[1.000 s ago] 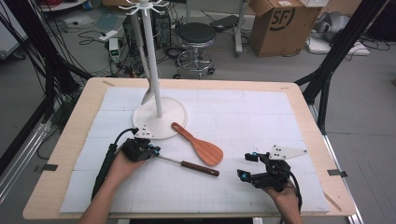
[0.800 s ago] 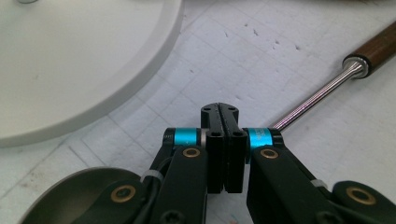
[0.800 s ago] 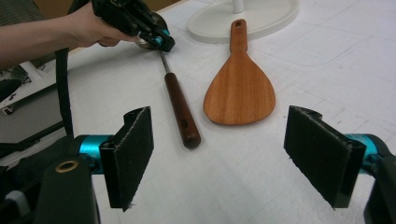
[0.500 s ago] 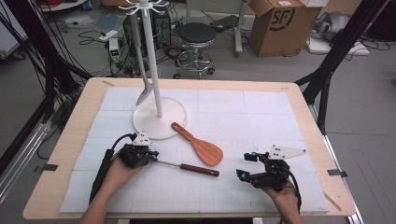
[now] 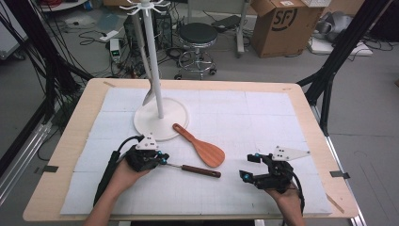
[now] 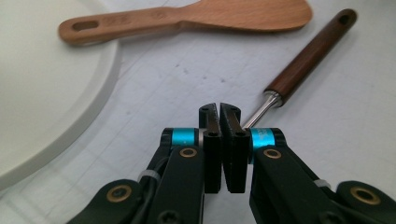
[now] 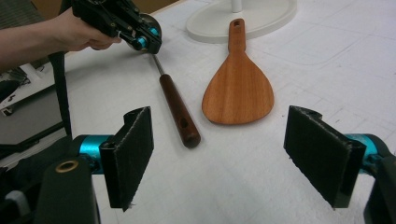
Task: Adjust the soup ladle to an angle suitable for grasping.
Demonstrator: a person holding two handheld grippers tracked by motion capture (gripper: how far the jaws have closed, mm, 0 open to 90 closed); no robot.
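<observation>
Left gripper (image 5: 149, 157), which slid nearer a second ago, now pinches the thin metal shaft of the dark wooden-handled utensil (image 5: 200, 170) lying on the white mat, ready for lifting; right gripper (image 5: 256, 170) waits wide open, holding nothing.

Even bright overhead light, soft faint shadows; high view slightly soft, near claw parts blurred in close views

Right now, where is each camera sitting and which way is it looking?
High view: above the table's near side, looking forward and down; both forearms, left gripper, right gripper.
Left gripper view: on the left gripper, jaws together on the dark-handled utensil.
Right gripper view: on the right gripper, jaws apart.
All share the wooden spatula.
</observation>
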